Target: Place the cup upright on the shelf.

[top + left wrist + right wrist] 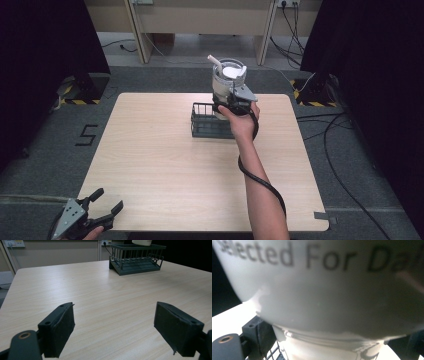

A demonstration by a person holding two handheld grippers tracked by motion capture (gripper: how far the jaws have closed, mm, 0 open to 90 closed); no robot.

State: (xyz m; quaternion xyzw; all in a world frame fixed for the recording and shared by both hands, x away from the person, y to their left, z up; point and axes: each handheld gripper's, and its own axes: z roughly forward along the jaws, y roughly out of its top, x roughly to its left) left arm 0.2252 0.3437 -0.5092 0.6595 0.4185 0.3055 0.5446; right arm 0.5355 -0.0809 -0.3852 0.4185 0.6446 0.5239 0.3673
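Note:
A white cup with a pale handle sticking up at its left hangs above a dark wire basket at the far middle of the wooden table. My right gripper is shut on the cup's lower part. In the right gripper view the cup is very close, with blurred dark lettering, and a black pad presses its side over the basket wires. My left gripper stands open at the table's near left corner, nothing between its jaws. From there the basket sits far ahead.
Black curtains stand on both sides. Cables lie on the floor to the right, and a "5" mark on the floor to the left. Pale desks stand behind the table.

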